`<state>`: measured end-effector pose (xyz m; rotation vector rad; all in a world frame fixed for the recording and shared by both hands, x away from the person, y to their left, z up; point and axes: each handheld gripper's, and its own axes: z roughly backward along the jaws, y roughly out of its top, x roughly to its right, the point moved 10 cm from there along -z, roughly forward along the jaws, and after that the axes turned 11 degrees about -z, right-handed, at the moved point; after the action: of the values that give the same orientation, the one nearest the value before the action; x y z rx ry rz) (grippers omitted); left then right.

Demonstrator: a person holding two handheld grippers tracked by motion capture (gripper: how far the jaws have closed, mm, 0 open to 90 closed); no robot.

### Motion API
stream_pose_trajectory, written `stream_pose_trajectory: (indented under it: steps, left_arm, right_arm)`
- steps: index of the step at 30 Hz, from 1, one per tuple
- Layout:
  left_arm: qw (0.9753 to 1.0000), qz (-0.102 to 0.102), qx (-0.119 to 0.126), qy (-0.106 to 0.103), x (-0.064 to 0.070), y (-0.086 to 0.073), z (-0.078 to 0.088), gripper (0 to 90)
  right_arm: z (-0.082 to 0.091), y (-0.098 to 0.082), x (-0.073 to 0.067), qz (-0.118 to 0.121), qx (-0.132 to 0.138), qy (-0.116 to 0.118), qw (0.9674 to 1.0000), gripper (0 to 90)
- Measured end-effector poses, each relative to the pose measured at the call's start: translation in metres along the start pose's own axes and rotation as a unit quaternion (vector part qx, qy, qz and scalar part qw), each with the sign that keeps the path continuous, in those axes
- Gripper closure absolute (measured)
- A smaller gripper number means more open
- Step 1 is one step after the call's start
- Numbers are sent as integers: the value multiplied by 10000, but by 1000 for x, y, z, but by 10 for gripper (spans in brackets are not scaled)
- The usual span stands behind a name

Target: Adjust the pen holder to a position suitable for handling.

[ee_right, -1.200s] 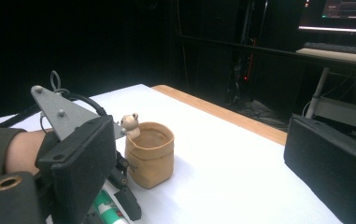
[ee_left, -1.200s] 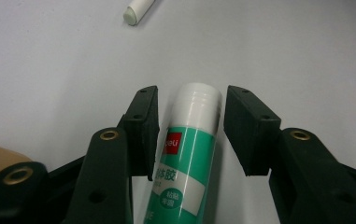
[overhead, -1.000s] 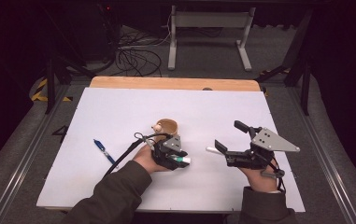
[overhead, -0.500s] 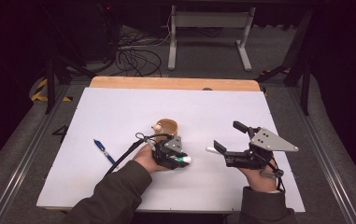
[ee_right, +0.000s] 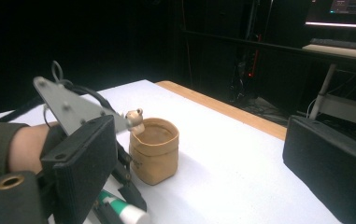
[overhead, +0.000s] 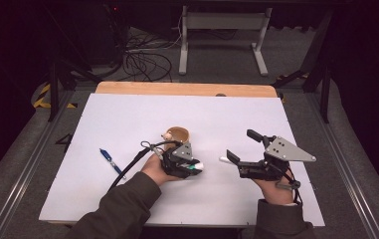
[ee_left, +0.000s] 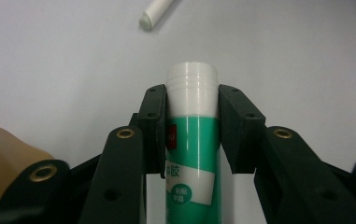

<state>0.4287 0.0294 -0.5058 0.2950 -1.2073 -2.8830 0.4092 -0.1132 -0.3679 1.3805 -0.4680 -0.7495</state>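
A green and white glue stick lies on the white table top, and my left gripper is shut on it just below its white cap. The jaws have just been closing on it. From above, the left gripper lies low near the table's middle, with the glue stick's cap poking out to the right. My right gripper stands open to the right of it, jaws wide with nothing between them. A white pen lies by its near jaw. The right gripper view shows the glue stick.
A small tan pouch with a tiny figure at its rim stands just beyond the left hand. A blue pen lies left of the left forearm. The wooden table edge runs along the back, with a stand and cables on the floor behind.
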Motion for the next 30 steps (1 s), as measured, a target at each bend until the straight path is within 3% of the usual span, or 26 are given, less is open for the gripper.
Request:
stream_pose_trajectory:
  steps: [5, 6, 14, 17, 18, 19, 20, 21, 22, 30]
  left_arm:
    - [9995, 58, 235, 216, -2, 9, 8, 647]
    - [9987, 143, 385, 287, -3, 12, 13, 647]
    - [9951, 391, 689, 588, -9, 15, 31, 647]
    - [9923, 555, 867, 689, -12, 18, 40, 648]
    - [9903, 618, 980, 762, -13, 20, 46, 648]
    - [9903, 618, 980, 762, -13, 20, 46, 648]
    - [9881, 691, 1084, 839, -15, 23, 51, 648]
    - [9881, 691, 1084, 839, -15, 23, 51, 647]
    - [9870, 725, 1136, 881, -16, 24, 54, 648]
    - [9775, 900, 1518, 1158, -22, 36, 71, 648]
  right_arm:
    - [-2, -2, -1, -33, -12, 20, 10000, 133]
    - [-2, -2, -2, -44, -17, 28, 10000, 138]
    - [-14, -12, -11, -46, -220, 205, 9995, 211]
    - [-20, -17, -16, -71, -290, 296, 9991, 255]
    - [-22, -18, -17, -83, -299, 316, 9990, 268]
    - [-24, -19, -18, -93, -313, 323, 9989, 283]
    - [-25, -21, -20, -115, -317, 339, 9989, 296]
    - [-25, -21, -20, -115, -317, 339, 9989, 296]
    - [-29, -24, -23, -204, -362, 395, 9984, 320]
    - [-43, -35, -34, -269, -518, 523, 9969, 362]
